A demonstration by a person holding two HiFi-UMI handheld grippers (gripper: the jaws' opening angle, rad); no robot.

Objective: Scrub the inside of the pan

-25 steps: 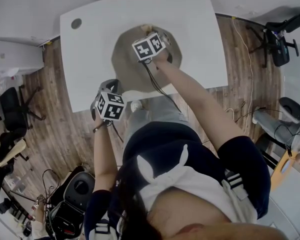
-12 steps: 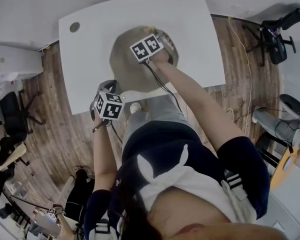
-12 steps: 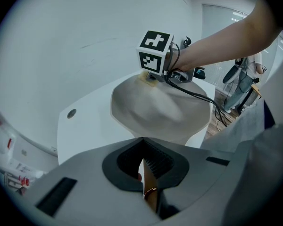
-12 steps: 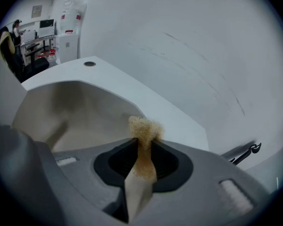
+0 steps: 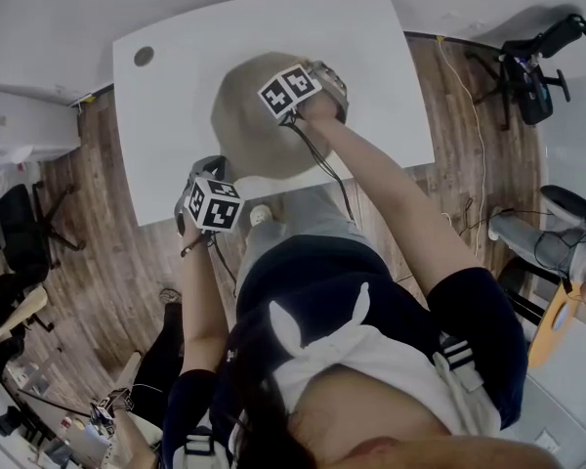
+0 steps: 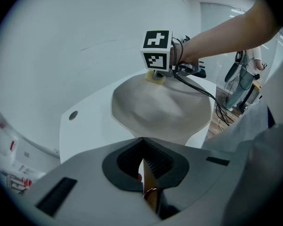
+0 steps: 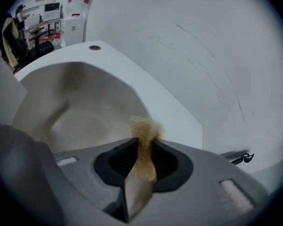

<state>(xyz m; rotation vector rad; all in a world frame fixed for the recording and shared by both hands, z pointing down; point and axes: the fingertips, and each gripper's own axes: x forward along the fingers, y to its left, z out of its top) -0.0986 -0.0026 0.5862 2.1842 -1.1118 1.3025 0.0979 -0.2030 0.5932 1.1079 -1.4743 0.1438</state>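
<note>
The right gripper (image 7: 142,145) has its jaws clamped on a tan sponge (image 7: 144,127), whose fuzzy tip sticks out past them by the pale pan (image 7: 70,107). The pan sits on a white bench (image 7: 151,95) with a round hole (image 7: 95,47).

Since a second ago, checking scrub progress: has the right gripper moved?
Yes: in the head view the right gripper shifted slightly toward the pan's far-right rim.

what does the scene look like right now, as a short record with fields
pan: beige, on the white table
left gripper: fingers shut on the pan handle, at the table's near edge
right gripper: fingers shut on a yellowish sponge
sponge position: at the pan's far rim
</note>
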